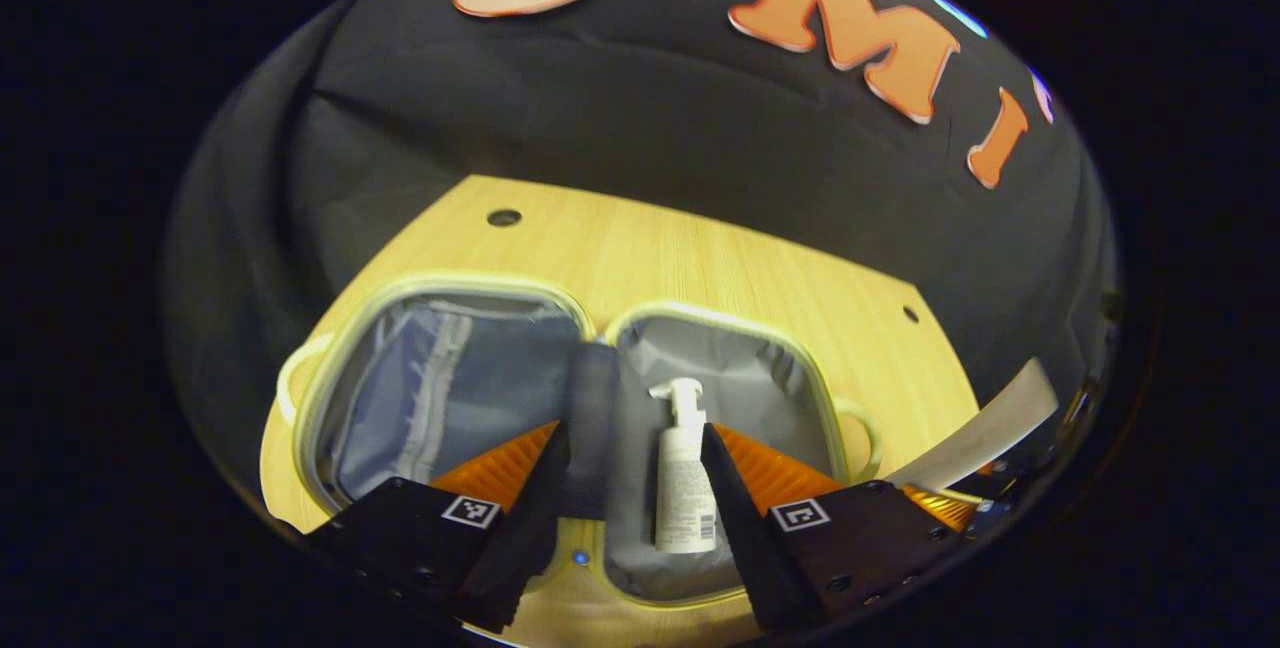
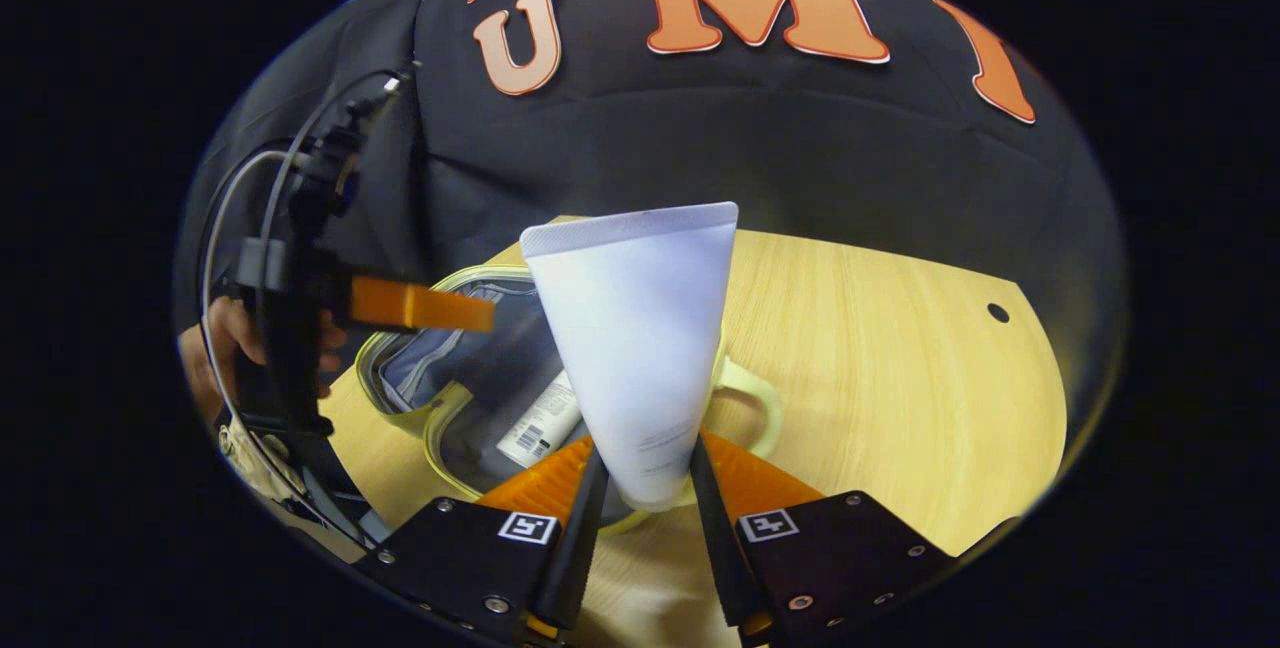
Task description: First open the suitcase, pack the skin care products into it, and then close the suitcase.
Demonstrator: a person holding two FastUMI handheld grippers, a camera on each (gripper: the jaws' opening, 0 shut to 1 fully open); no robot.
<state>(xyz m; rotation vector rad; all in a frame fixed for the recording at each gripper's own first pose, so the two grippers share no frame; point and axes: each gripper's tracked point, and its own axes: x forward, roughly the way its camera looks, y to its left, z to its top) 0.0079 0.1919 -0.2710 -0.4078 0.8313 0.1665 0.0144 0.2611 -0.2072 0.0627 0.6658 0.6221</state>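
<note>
My right gripper (image 2: pixel 640 473) pinches a smooth white tube (image 2: pixel 640 348), its print too small to read; my left gripper (image 1: pixel 635 468) hangs open over the pump bottle (image 1: pixel 683 478) lying in the suitcase (image 1: pixel 700 318), open flat on the wooden table (image 1: pixel 700 248).

Pump bottle (image 1: pixel 684 478) inside open suitcase (image 1: pixel 330 383) on table (image 1: pixel 700 258)

Recording booth: black cloth wall (image 1: pixel 640 118) from 9 to 3 o'clock behind a drilled wooden tabletop (image 2: pixel 880 348).

Left tool (image 1: pixel 634 483) agape; right tool (image 2: pixel 643 488) clamped, both fingers pressing.
</note>
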